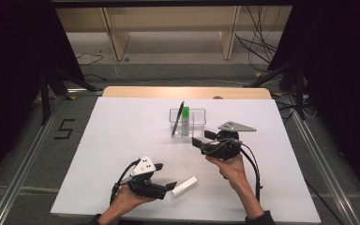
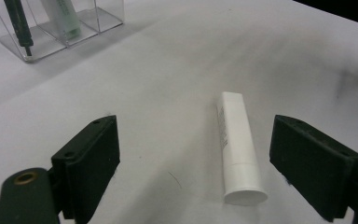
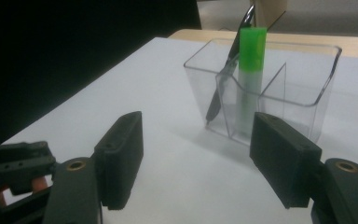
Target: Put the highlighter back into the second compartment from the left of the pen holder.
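Near the front edge of the desk, a little left of its middle, the left gripper lies low over the white surface in the person's left hand. Its jaws stand wide apart with nothing pressed between the pads. The white tube lies flat on the desk just beyond those jaws, its cap end toward the gripper. In the left gripper view the tube lies in the gap between the two black jaws, nearer the right-hand one and touching neither, with its flat cap end closest to the camera and its printed body running away toward the far side of the desk.

Farther in, right of the desk's middle, the right gripper is held level in the person's right hand, its grey plate on top and its black cable looping back toward the front edge. Its jaws are parted and empty, pointing left toward the clear organizer.

That organizer stands toward the far edge, near the middle of the desk's width, just beyond the right gripper's jaws and apart from them. In the right gripper view its clear walls divide it into compartments. A black pen leans in the left compartment, tip down against the floor of the box. A green-capped tube stands upright in the middle compartment, its green cap rising above the rim.
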The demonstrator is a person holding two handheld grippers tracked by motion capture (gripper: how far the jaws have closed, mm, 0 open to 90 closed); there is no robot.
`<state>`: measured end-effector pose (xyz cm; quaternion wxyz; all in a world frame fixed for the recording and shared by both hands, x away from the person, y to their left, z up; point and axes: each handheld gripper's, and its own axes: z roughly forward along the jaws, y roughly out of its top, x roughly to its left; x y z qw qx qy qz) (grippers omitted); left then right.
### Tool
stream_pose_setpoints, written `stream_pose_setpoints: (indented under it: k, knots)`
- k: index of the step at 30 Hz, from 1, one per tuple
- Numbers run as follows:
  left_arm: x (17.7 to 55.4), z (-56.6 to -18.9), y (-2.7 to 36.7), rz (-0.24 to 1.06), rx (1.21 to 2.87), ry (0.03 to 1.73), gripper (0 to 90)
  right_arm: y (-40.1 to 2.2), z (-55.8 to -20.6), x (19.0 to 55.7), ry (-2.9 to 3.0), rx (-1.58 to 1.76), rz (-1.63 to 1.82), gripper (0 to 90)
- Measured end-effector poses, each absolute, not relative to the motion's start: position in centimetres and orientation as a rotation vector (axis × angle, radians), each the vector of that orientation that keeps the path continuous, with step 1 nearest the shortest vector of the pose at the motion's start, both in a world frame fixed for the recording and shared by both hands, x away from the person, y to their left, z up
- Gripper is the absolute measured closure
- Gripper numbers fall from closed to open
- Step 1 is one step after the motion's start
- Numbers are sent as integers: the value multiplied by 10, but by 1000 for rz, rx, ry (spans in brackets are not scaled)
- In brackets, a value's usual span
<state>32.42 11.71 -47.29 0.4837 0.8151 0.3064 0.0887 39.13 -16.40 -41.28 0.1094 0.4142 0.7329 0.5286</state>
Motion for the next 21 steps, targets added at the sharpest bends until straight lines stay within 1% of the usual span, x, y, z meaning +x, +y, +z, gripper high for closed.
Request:
stream_pose_setpoints:
  k: [8, 21]
  knots:
    - [324, -472, 117, 213, 1988, 739, 156, -175, -417, 376, 2187, 1200, 1525, 354]
    - [325, -474, 116, 202, 1995, 742, 156, -185, -426, 364, 2208, 1217, 1504, 330]
